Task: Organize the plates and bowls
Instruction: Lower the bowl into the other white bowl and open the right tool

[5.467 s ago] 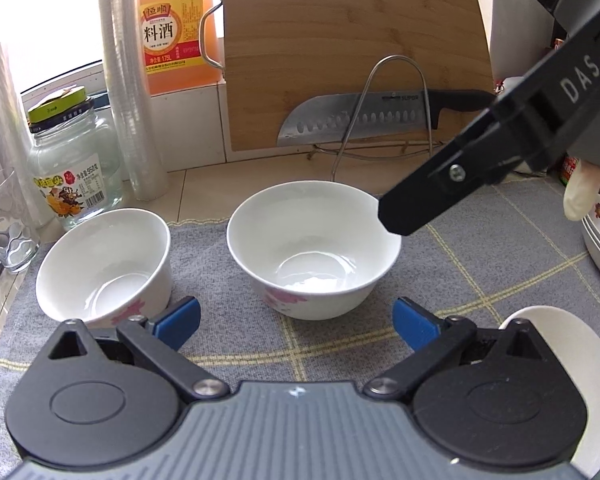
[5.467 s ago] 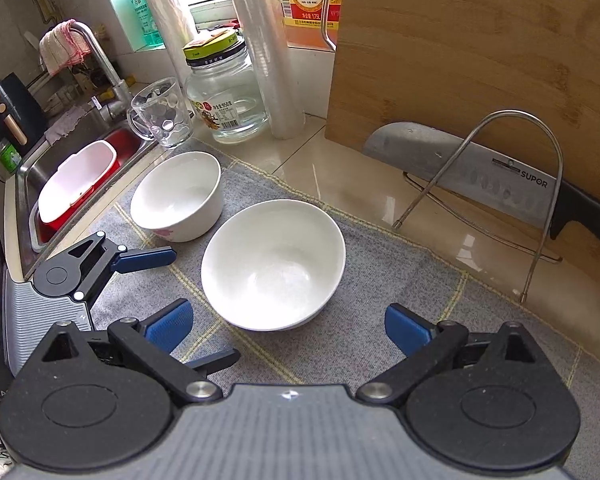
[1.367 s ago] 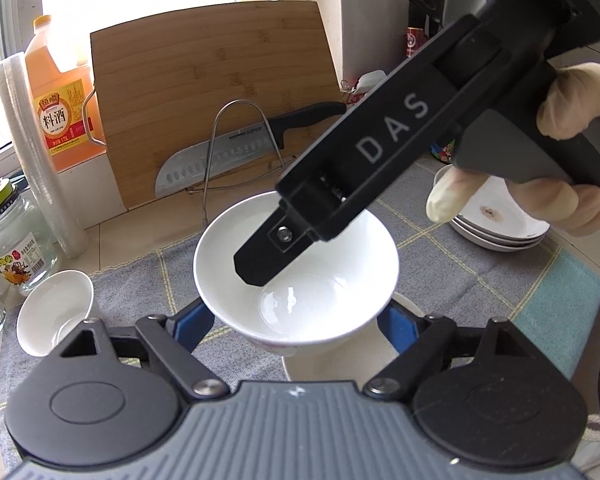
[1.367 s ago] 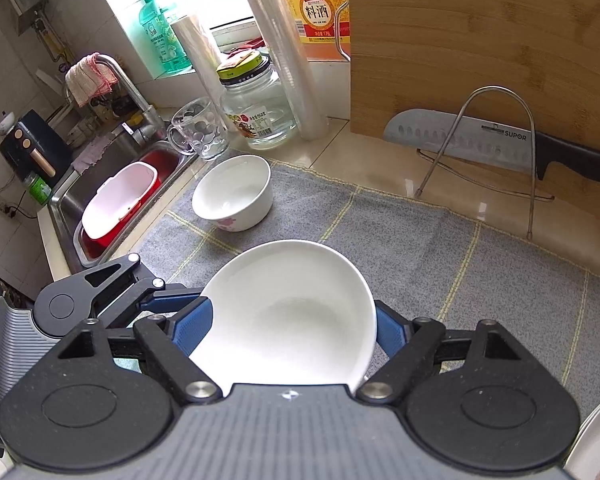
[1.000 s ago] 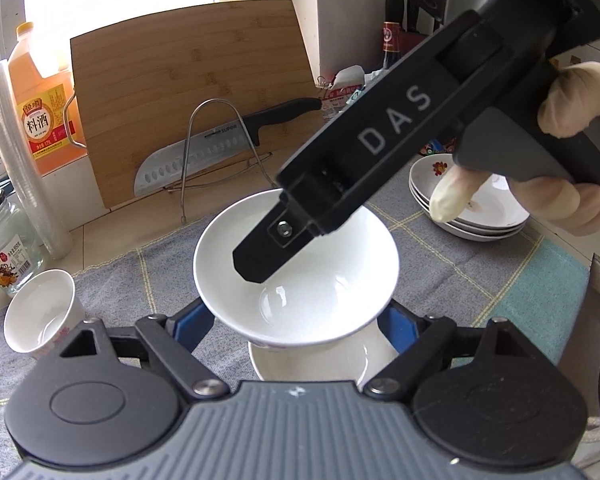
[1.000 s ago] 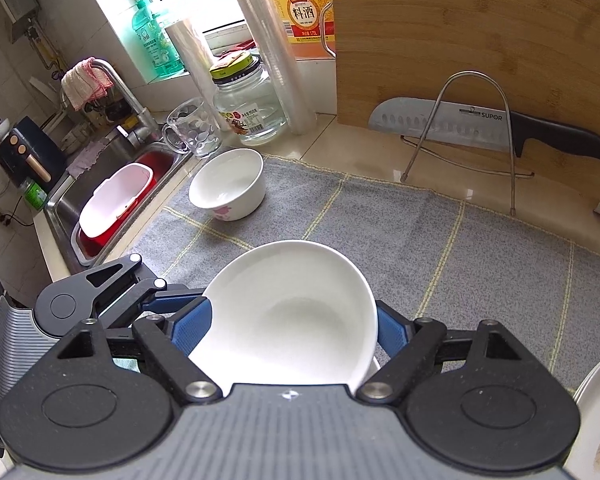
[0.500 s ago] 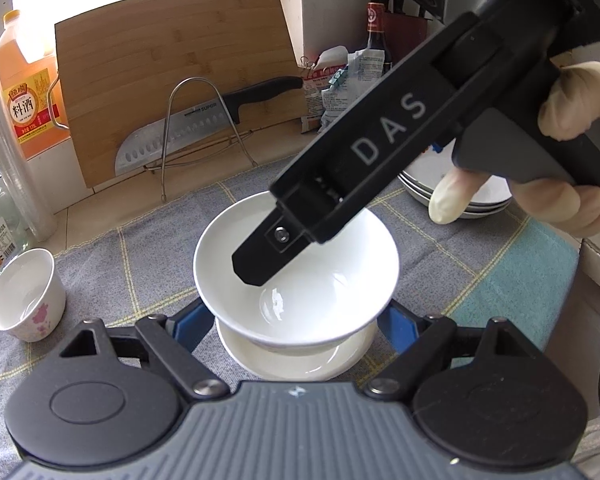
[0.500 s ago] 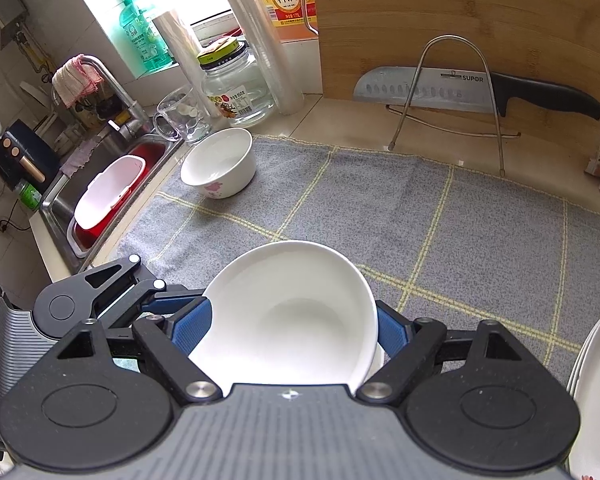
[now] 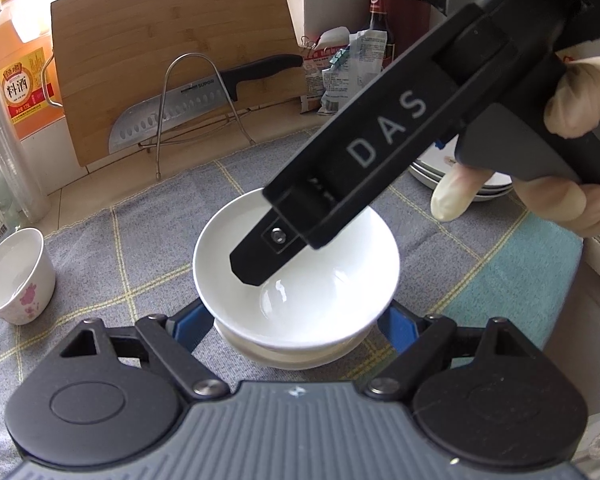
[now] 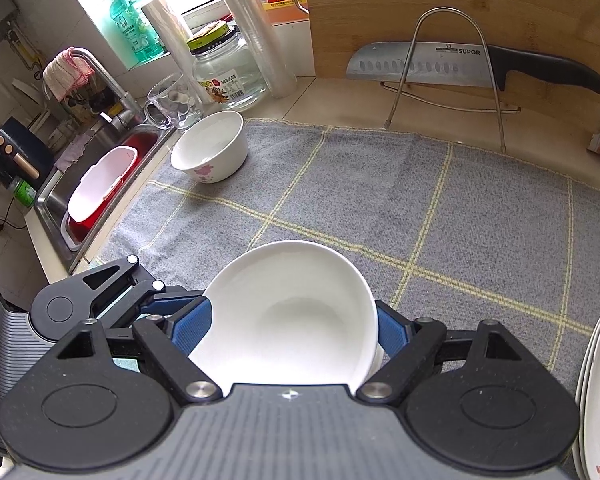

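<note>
I see both tongs, left (image 9: 296,322) and right (image 10: 294,326), clamped on white bowl (image 9: 300,280); plate (image 9: 296,354) beneath mostly hidden; contact unclear.

We count two bowls: one (image 9: 296,276) held, one (image 9: 14,276) on cloth. One plate (image 9: 292,354) under held bowl, one plate stack (image 9: 488,184). One knife (image 10: 460,64), one board (image 9: 172,52), two grippers.

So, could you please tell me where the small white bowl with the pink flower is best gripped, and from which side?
Take the small white flowered bowl by its rim, one finger inside and one outside, probably from above on the side facing the grey checked cloth. It stands upright, mouth up, and the glass mug crowds its far side.
</note>
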